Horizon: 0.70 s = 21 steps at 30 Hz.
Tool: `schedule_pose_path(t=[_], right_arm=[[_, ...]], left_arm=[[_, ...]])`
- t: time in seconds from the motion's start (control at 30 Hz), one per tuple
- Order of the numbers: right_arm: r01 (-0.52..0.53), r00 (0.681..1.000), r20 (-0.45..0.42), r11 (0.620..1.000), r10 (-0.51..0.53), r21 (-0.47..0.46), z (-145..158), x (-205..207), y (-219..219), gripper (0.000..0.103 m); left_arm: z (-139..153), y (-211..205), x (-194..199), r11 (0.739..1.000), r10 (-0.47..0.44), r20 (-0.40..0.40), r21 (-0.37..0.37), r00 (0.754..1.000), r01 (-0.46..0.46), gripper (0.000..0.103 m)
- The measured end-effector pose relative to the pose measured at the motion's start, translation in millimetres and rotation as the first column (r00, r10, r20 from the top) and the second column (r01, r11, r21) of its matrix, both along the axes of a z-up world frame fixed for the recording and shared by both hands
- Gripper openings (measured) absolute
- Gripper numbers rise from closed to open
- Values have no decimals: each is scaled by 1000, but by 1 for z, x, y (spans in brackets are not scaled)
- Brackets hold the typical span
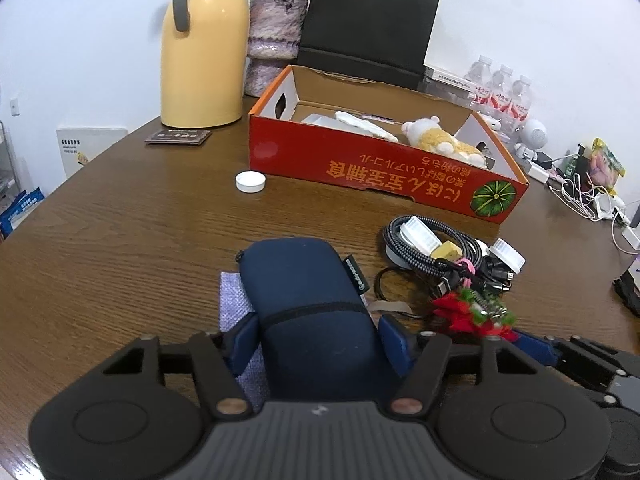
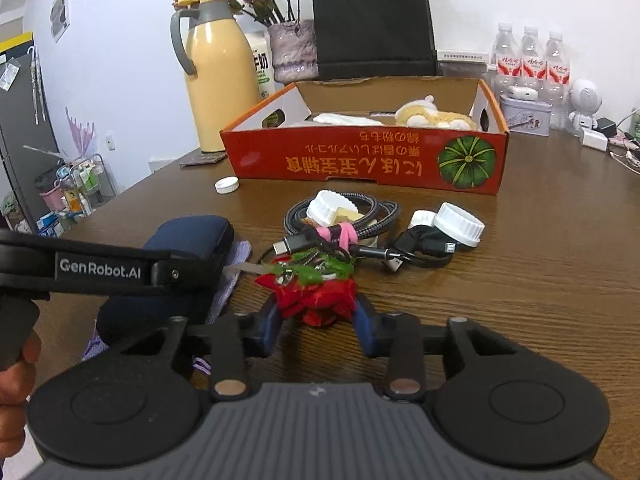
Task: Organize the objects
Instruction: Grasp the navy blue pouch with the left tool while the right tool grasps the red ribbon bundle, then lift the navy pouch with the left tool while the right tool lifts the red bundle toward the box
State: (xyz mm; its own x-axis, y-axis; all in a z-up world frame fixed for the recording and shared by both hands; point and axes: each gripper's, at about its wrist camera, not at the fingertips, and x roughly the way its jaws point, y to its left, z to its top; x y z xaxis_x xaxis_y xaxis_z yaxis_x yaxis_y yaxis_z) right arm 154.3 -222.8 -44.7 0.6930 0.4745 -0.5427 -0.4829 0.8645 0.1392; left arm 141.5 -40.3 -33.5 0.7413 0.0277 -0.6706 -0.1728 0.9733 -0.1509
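The left gripper [image 1: 316,344] is clamped on a navy zip pouch [image 1: 308,300]: both blue pads press against its flanks. The pouch lies on the wooden table [image 1: 140,240] at the 6 o'clock side of the left wrist view, its long axis running away from the camera toward 12 o'clock, slightly tilted left. Its near end is hidden behind the gripper body, and it covers most of a lilac woven cloth [image 1: 232,300] beneath it.

The right gripper [image 2: 316,320] has its pads against the sides of a red fabric rose [image 2: 316,300] with green leaves, gripping it. The rose lies at the centre of the right wrist view, bloom toward the camera, leaves pointing to 12 o'clock. What lies under the leaves is hard to make out.

Beyond the rose, at 12 to 1 o'clock, sit a coiled braided cable [image 2: 340,216] and white bottle caps [image 2: 460,222], tangled with black USB leads. The red cardboard box [image 2: 360,160] stands further back, printed text upside down, holding a plush toy [image 2: 432,116] partly hidden by the box wall. A lone white cap [image 2: 227,185] lies at the box's left corner.
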Motion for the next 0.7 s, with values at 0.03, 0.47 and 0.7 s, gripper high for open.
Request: schedule_pose_path(t=[0.03, 0.47, 0.7], right_arm=[[1, 1000, 4, 1000, -1, 0, 1, -2, -1, 34], [13, 999, 41, 1000, -13, -18, 16, -30, -7, 31], [33, 998, 50, 999, -32, -23, 17, -36, -11, 31]], left_arm=[[0, 1, -1, 1000, -1, 1, -1, 1000, 1, 62], [10, 9, -14, 999, -22, 16, -23, 1000, 23, 47], [8, -3, -15, 999, -43, -5, 6, 999, 43, 88]])
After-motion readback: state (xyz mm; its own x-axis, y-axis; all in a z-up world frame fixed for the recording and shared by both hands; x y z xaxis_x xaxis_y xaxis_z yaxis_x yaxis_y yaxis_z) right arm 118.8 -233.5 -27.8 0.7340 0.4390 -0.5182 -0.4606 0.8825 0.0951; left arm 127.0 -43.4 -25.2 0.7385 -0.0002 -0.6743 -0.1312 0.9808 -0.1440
